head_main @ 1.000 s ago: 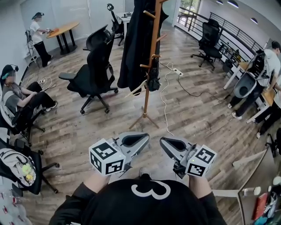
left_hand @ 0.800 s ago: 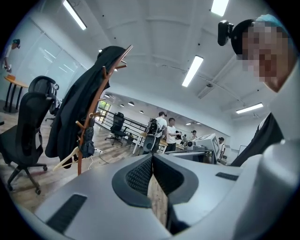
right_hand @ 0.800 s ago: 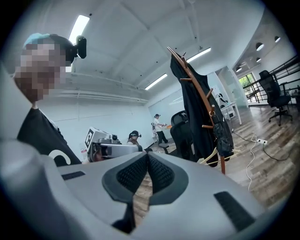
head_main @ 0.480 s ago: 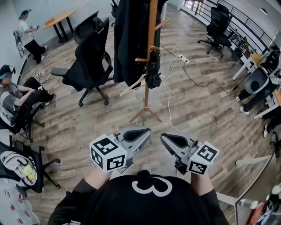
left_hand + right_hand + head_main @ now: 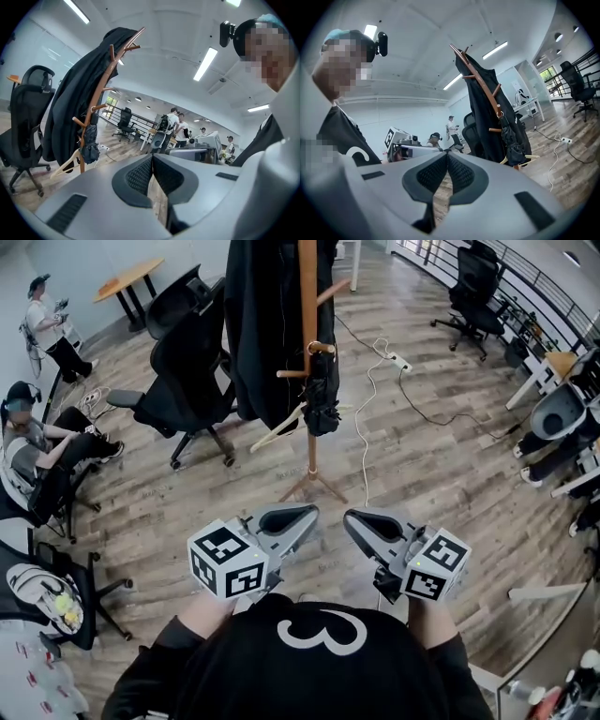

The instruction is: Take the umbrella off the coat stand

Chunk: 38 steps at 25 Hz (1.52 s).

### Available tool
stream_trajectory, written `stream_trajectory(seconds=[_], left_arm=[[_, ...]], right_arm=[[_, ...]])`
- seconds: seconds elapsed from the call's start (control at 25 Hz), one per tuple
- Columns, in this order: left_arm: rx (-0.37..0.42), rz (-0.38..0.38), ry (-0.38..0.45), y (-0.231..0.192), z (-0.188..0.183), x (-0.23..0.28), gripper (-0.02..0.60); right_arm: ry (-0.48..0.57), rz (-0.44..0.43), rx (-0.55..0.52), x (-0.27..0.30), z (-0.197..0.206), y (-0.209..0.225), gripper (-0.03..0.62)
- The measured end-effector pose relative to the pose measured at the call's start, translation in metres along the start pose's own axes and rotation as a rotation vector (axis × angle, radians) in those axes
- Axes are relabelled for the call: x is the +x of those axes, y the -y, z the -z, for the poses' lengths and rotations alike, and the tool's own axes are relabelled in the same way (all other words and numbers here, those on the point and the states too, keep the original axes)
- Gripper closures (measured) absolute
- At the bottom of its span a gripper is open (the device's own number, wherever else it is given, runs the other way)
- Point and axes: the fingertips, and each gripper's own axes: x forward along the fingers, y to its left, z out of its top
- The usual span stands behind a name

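Head view has the person's two forearms reaching forward from the chest, side by side and held low. Each carries its gripper close to level with a slight downward dip, aimed at the coat stand (image 5: 310, 451). The left gripper (image 5: 313, 511) and right gripper (image 5: 346, 517) sit near each other with their tips angled slightly inward, on the near side of the coat stand's splayed feet and clear of them.

The umbrella (image 5: 322, 397) (black, folded, a bunched bundle) hangs from a short peg partway down the coat stand, right against the pole. It is well apart from both grippers, beyond their tips. A black coat (image 5: 267, 324) drapes over the far-left side of the coat stand, and a pale wooden hanger (image 5: 281, 430) juts out beneath it, just beside the umbrella.

Left gripper view shows that gripper's jaws pressed together at the tips with nothing between them; the coat stand and umbrella lie off to the left of the jaws. Right gripper view shows its jaws likewise closed and empty, with the coat stand and umbrella off to their right.
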Motion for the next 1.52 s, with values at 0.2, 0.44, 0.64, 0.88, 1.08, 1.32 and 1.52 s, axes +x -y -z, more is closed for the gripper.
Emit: stream_trajectory(seconds=[0.2, 0.44, 0.64, 0.88, 1.08, 1.32, 1.52], left_arm=[[0.012, -0.017, 0.008, -0.002, -0.009, -0.001, 0.565], [0.03, -0.018, 0.02, -0.013, -0.019, 0.003, 0.565], [0.019, -0.01, 0.013, -0.036, -0.03, 0.009, 0.565], [0.001, 0.0, -0.012, -0.081, -0.043, 0.03, 0.565], [-0.001, 0.011, -0.026, -0.116, -0.057, 0.046, 0.565], [-0.007, 0.036, -0.028, -0.152, -0.076, 0.059, 0.565], [0.0, 0.051, -0.026, -0.175, -0.092, 0.069, 0.565]], right_arm=[[0.037, 0.0, -0.019, -0.001, -0.013, 0.003, 0.566], [0.052, 0.025, -0.027, 0.005, -0.019, 0.015, 0.566], [0.06, 0.047, -0.018, 0.018, -0.031, 0.031, 0.566], [0.054, 0.074, -0.006, 0.047, -0.04, 0.068, 0.566], [0.055, 0.093, 0.004, 0.072, -0.051, 0.097, 0.566], [0.04, 0.116, 0.01, 0.099, -0.063, 0.125, 0.566], [0.019, 0.156, -0.023, 0.116, -0.075, 0.148, 0.566]])
